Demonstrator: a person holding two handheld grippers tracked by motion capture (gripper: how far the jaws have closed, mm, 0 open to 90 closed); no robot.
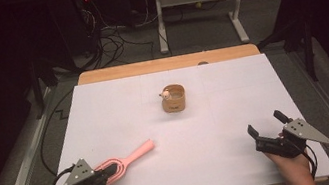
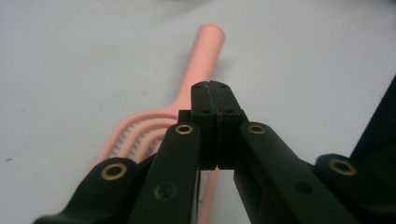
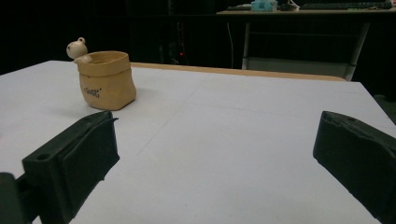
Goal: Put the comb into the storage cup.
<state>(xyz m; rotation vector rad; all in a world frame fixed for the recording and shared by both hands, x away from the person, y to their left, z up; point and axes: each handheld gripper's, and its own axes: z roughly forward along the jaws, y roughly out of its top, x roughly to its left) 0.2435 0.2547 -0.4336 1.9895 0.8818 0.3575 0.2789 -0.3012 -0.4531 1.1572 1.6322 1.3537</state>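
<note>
A pink comb-like brush (image 1: 135,154) with a slotted head lies on the white table cover near the front left, its handle pointing away to the right. My left gripper (image 1: 111,170) is shut, its tips over the brush's head. In the left gripper view the pads (image 2: 203,100) press flat together above the brush (image 2: 205,51), which runs on beneath them; I cannot tell whether they pinch a rib. A tan bag-shaped pot (image 1: 173,97) with a small figurine on its rim stands mid-table. My right gripper (image 1: 266,123) rests open at the front right, nothing between its jaws (image 3: 217,123), the pot (image 3: 107,81) far ahead to its left.
The white cover (image 1: 217,114) spans a wooden table whose far edge (image 1: 168,63) shows behind it. Beyond the table stand a white metal frame (image 1: 199,10) and loose cables on the floor. A metal rail (image 1: 23,167) runs along the table's left side.
</note>
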